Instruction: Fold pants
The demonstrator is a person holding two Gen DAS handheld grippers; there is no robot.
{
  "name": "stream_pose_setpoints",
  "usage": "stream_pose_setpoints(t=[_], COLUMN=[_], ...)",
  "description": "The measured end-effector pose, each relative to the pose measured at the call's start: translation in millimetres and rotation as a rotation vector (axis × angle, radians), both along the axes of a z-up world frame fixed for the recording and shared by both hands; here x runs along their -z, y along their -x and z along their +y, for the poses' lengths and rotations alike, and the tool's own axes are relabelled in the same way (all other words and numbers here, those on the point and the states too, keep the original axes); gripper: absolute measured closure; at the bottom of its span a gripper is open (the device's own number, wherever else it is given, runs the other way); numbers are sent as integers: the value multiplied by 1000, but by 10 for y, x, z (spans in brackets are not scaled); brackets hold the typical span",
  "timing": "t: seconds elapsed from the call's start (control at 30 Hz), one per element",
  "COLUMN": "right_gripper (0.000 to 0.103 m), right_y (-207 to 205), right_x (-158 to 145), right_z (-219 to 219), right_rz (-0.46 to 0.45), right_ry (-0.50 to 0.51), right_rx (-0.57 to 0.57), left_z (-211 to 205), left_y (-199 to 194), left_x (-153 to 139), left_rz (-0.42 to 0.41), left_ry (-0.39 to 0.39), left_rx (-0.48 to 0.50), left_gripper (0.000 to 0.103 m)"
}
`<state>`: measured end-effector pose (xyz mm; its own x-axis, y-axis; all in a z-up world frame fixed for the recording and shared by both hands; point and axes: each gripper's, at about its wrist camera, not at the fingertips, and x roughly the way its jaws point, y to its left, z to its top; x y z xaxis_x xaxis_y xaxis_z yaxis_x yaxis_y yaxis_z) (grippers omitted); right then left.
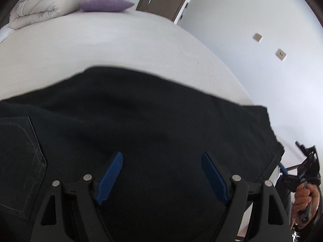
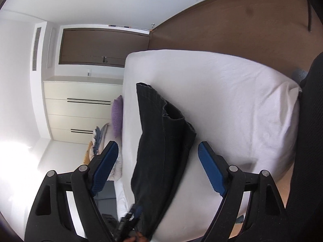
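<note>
Black pants (image 1: pixel 141 125) lie flat on a white bed (image 1: pixel 101 46), a back pocket showing at the left. My left gripper (image 1: pixel 162 173) hovers open just above the pants, nothing between its blue pads. In the right wrist view the pants (image 2: pixel 161 133) run away from me along the bed (image 2: pixel 232 104), with a folded hem at the far end. My right gripper (image 2: pixel 158 167) is open, its jaws either side of the pants, not closed on them. The right gripper (image 1: pixel 282 168) also shows in the left wrist view at the pants' right edge.
A purple cushion (image 1: pixel 106 4) and folded white bedding (image 1: pixel 40 8) sit at the bed's far end. A cream drawer unit (image 2: pixel 80 109) stands beyond the bed. A brown wooden wall panel (image 2: pixel 242 24) runs behind it. The bed edge lies close on the right.
</note>
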<state>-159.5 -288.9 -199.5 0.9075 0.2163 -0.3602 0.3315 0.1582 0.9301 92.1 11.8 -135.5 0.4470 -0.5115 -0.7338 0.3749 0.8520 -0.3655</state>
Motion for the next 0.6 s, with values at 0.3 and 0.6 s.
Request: stream_pose_setpoints(t=[0.3, 0.6], right_gripper=[45, 95], right_y=[-602, -915], right_x=[397, 302], right_z=[22, -263], right_rz=[-60, 7], right_ry=[-59, -20], right_rx=[-1, -13], left_z=[-41, 51], left_y=[71, 64], left_x=[99, 116], left_rz=[-4, 15], left_ry=[-19, 26], left_rx=[15, 4], left_gripper=[21, 21])
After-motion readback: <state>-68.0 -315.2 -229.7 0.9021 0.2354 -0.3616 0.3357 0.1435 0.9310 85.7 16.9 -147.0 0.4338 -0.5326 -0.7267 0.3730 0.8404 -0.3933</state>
